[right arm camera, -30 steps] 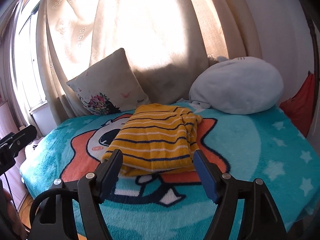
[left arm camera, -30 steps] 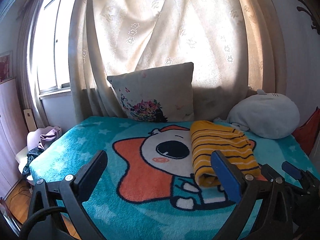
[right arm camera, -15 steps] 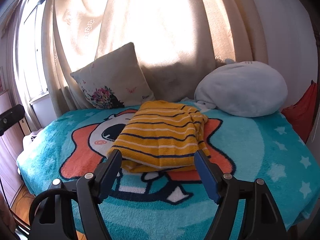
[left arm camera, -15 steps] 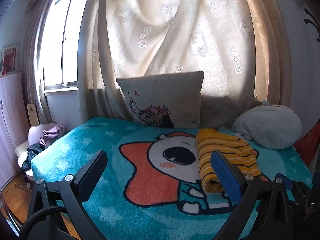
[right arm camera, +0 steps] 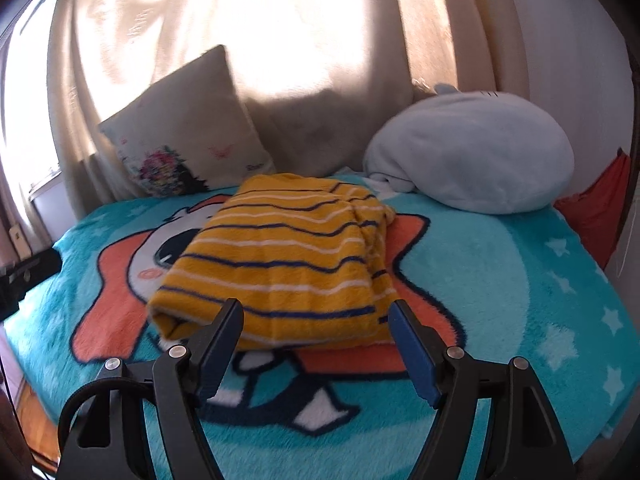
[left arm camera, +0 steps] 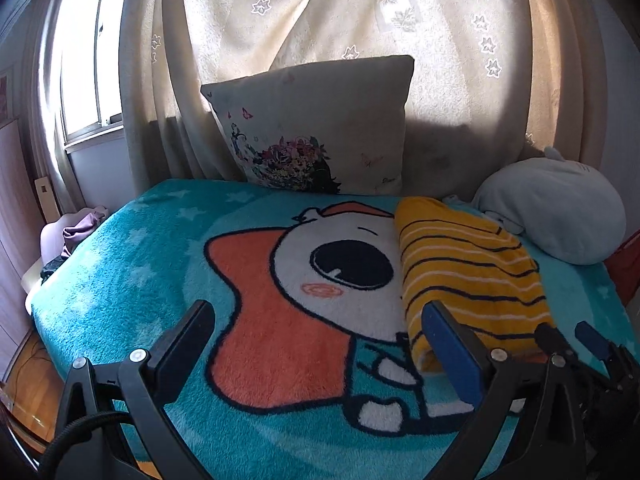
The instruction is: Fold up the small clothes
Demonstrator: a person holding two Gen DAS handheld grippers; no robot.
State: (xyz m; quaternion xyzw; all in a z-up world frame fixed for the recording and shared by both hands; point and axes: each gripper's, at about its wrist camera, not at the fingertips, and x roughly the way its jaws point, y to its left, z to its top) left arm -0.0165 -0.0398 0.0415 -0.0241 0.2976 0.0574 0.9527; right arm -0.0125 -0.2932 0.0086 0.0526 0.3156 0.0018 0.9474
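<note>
Nearing the folded garment, you have brought both grippers in lower and closer.

Your right gripper (right arm camera: 316,320) is spread wide and empty at the yellow striped garment (right arm camera: 288,260); your left gripper (left arm camera: 316,336), equally spread, hangs beside its left edge. Already folded, it lies on the blanket (right arm camera: 500,264), long axis running away toward the pillow (left arm camera: 320,132).

Both wrist cameras sit low at the bed's (left arm camera: 120,264) near edge, facing the curtain (left arm camera: 360,20); both catch the pillow (right arm camera: 188,136) and sweater (right arm camera: 288,248).
</note>
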